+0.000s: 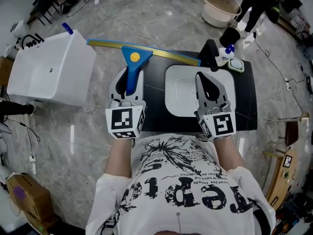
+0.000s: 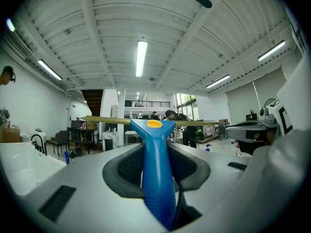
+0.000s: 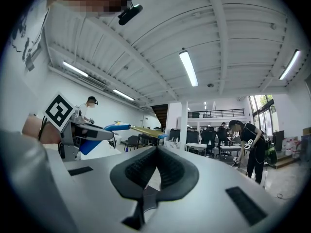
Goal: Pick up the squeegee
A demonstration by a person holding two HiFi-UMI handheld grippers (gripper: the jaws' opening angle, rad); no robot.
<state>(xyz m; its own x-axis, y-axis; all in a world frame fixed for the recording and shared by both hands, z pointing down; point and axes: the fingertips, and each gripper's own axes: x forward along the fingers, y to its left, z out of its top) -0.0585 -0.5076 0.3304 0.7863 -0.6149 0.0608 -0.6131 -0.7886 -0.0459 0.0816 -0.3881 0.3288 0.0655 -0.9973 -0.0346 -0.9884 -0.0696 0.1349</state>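
The left gripper (image 1: 128, 84) is grasping the blue handle of the squeegee (image 1: 133, 58), with its 2 jaws clenched on it. The squeegee points away from the person, and its long yellow blade stretches sideways over the far edge of the black table (image 1: 244, 106). The right gripper (image 1: 205, 84) is over the white sink (image 1: 183, 99). Its jaws are pressed together, and they hold nothing.

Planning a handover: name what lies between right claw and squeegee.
Nothing in the air between right claw and squeegee, per the right gripper view; the head view shows only white basin and black table beneath.
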